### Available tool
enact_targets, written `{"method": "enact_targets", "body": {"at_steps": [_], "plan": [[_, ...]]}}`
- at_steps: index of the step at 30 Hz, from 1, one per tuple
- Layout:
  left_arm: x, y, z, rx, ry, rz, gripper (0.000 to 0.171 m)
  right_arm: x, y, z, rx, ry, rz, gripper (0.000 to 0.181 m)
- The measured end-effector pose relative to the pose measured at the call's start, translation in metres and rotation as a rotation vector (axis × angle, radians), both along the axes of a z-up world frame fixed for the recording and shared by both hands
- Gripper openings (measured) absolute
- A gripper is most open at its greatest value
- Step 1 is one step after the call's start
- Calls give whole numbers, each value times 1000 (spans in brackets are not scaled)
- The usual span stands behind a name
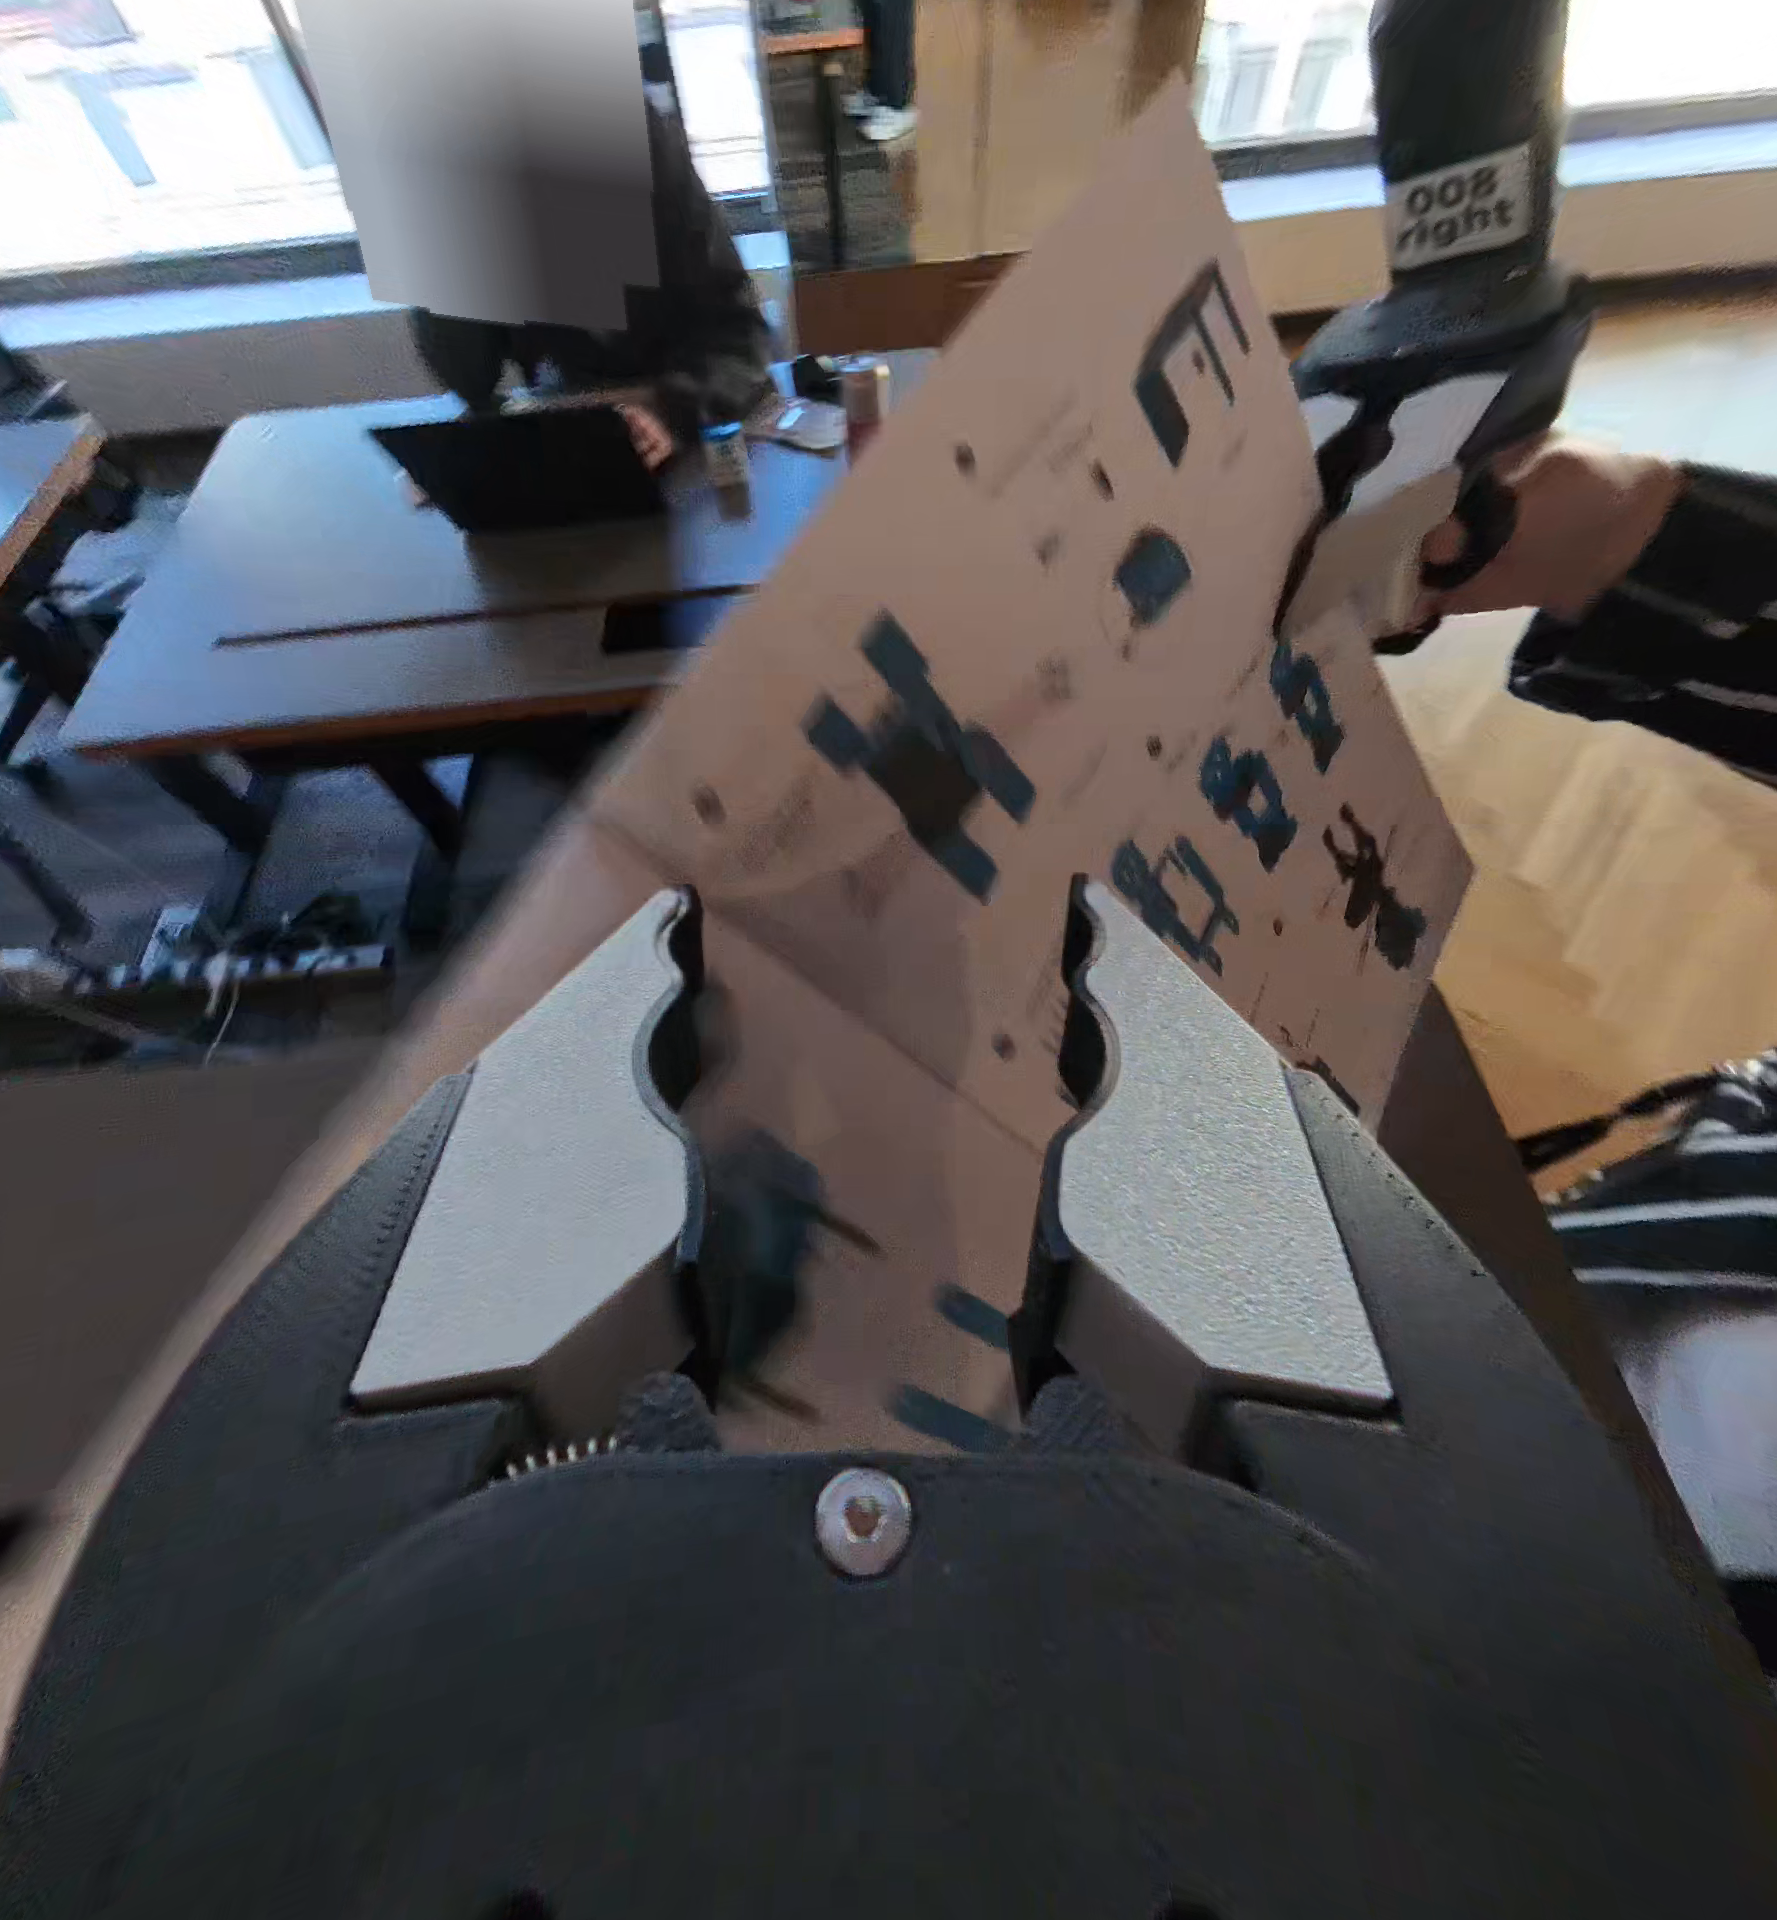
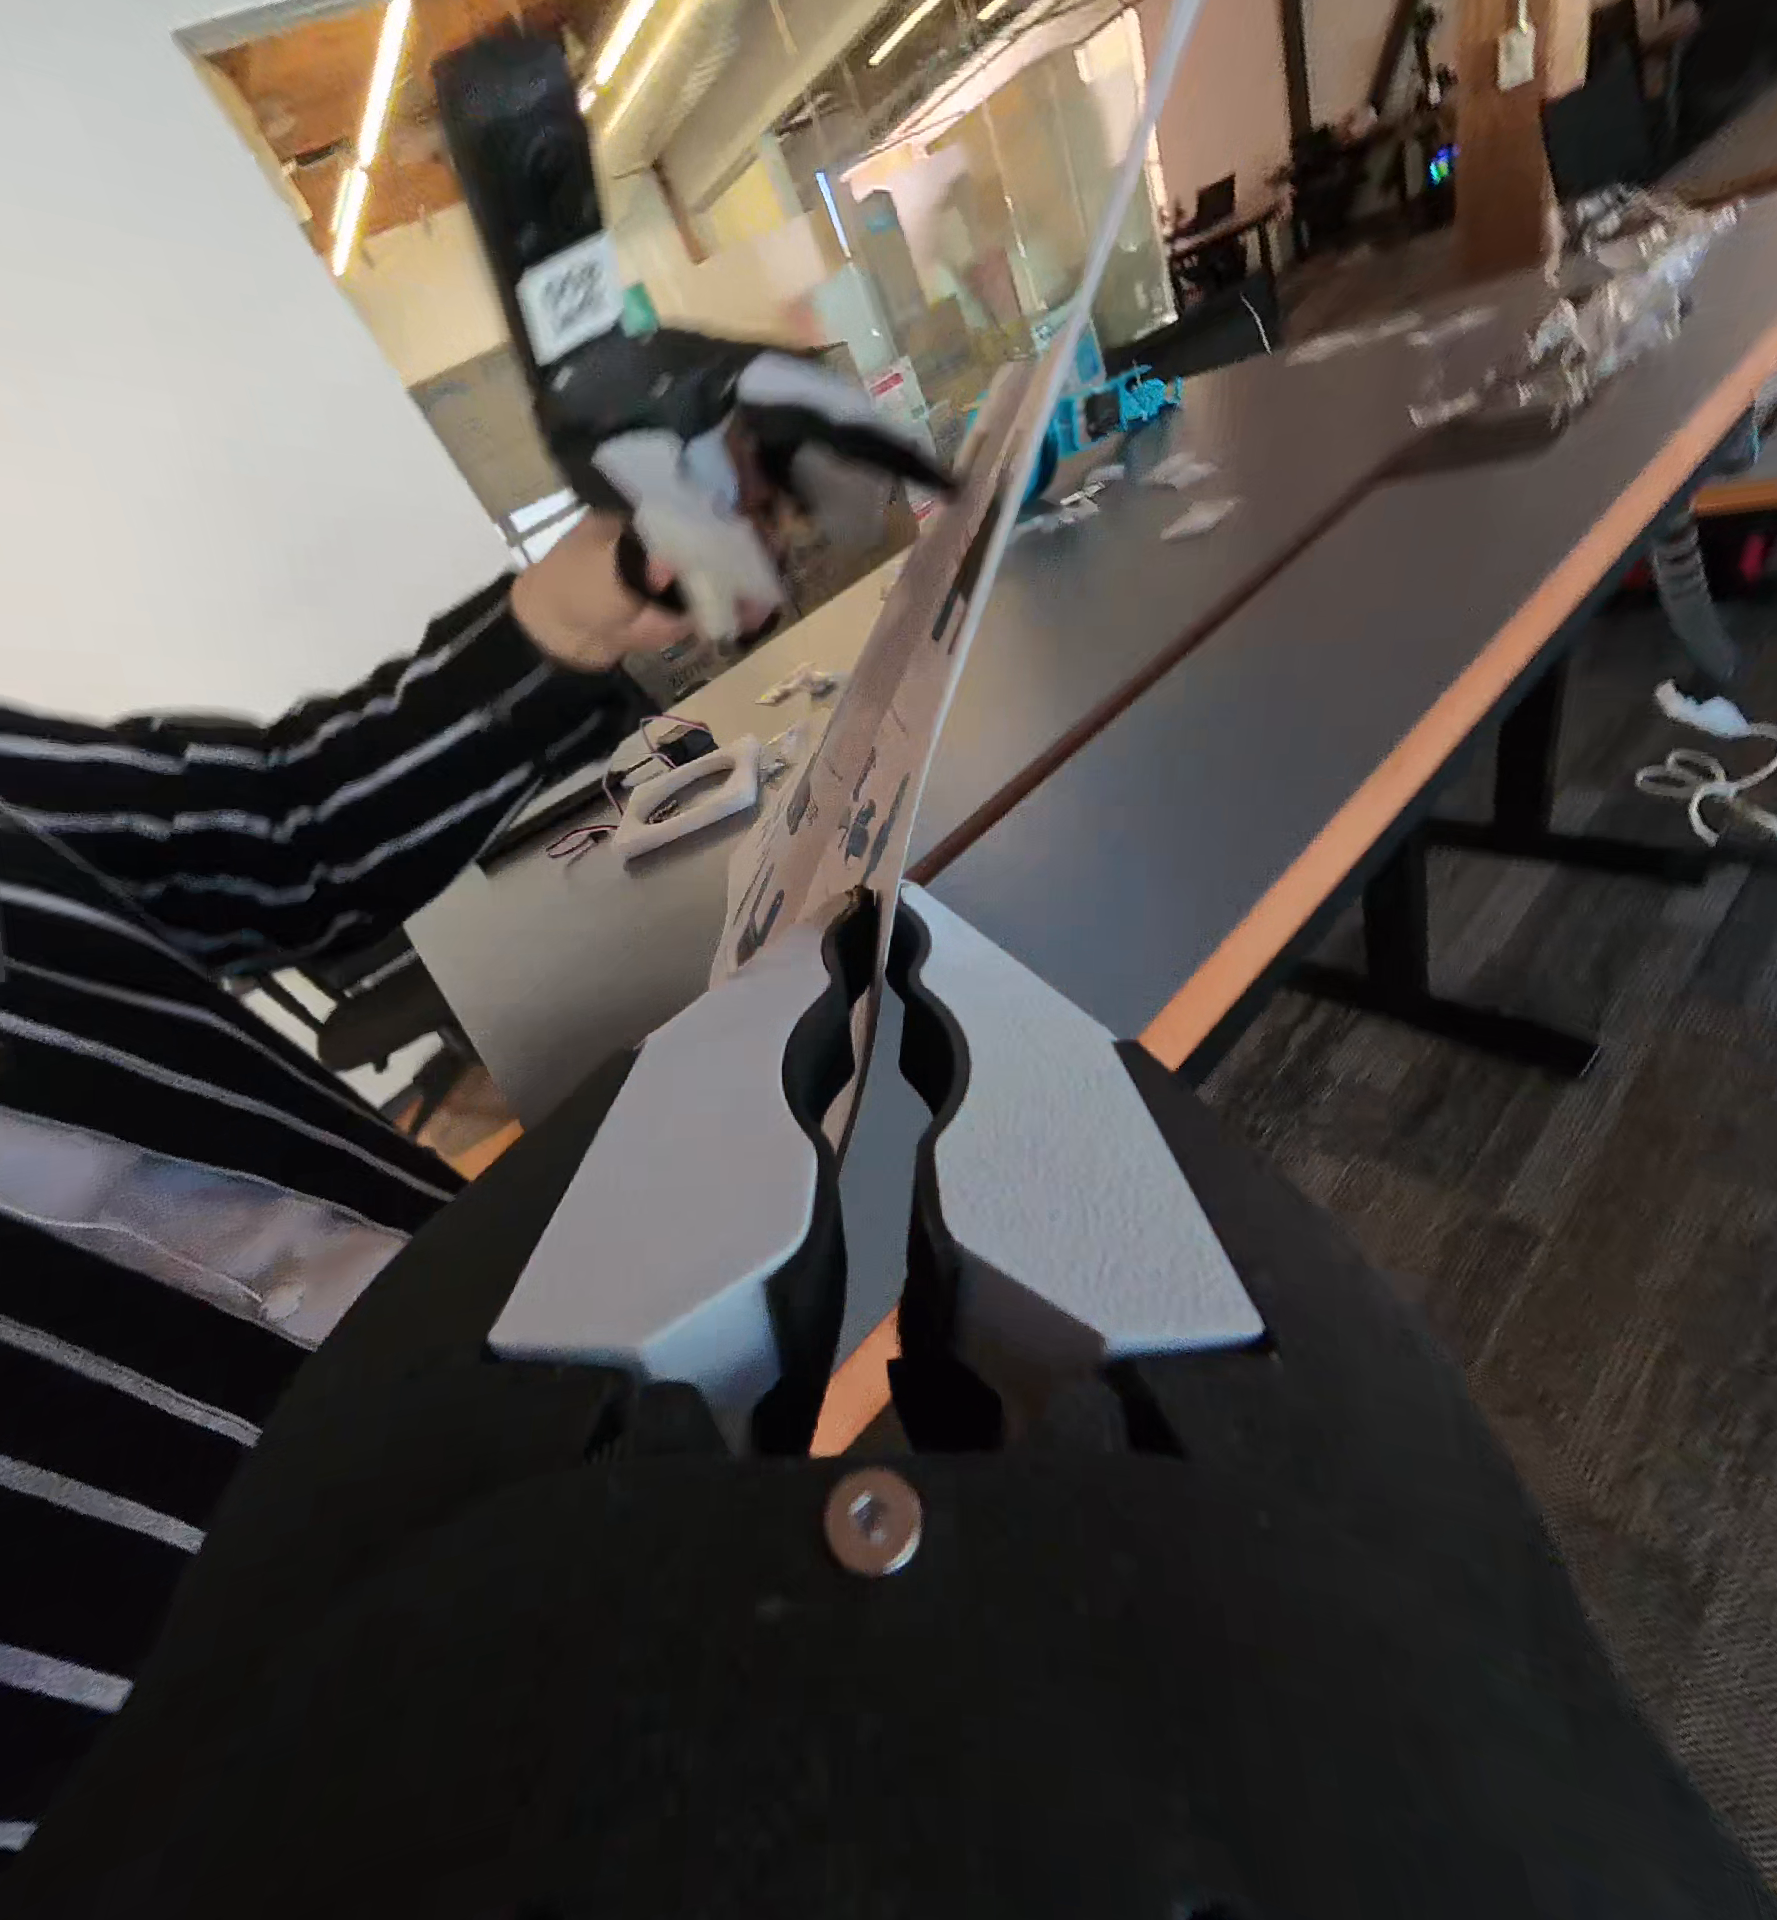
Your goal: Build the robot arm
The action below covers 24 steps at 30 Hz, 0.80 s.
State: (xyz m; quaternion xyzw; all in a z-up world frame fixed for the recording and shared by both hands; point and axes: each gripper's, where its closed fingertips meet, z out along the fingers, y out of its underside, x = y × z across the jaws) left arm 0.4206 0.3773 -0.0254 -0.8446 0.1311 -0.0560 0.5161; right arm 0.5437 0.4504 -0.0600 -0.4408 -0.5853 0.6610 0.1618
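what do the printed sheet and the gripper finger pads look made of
Printed sheet: likely thin card or stiff paper, matte tan face, white edge, visible fold crease. Right gripper pinches its edge; left gripper is open. Finger pads: probably moulded or printed plastic, light grey, grainy matte texture.

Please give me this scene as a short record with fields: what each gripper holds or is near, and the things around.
left gripper: open, fingers apart, the sheet behind the gap
right gripper: shut on the sheet's edge
printed sheet: tan, blurred dark and blue marks, creased, raised off the table
table: long, dark top, orange edge
on table: white frame part with thin wires, blue object, small scattered bits
holder: hand, striped sleeve
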Motion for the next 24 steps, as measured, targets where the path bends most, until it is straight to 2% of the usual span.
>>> {"method": "enact_targets", "body": {"at_steps": [3,5,7,9,12,13,14,17,20,24], "plan": [[-4,26,48,-66,25,-155,66,6,-8,13,64,42,32,0],[6,33,60,-203,19,-288,65,8,-13,19,67,59,56,0],[12,38,58,-385,24,-362,66,11,-18,25,52,71,84,0],[15,43,50,-491,88,-417,60,11,-20,27,64,82,89,0],[26,30,32,-682,96,-541,28,7,-19,28,12,47,90,0],[29,27,26,-734,86,-569,8,7,-20,29,-13,48,103,0],[30,25,22,-775,69,-587,5,6,-20,28,-19,44,100,0],[31,23,18,-863,-33,-628,0,4,-17,20,-34,2,79,0],[36,22,26,-905,-150,-646,0,5,-13,25,-142,-4,74,0],[44,19,36,-876,-163,-707,0,6,-6,30,-253,-12,57,0]]}}
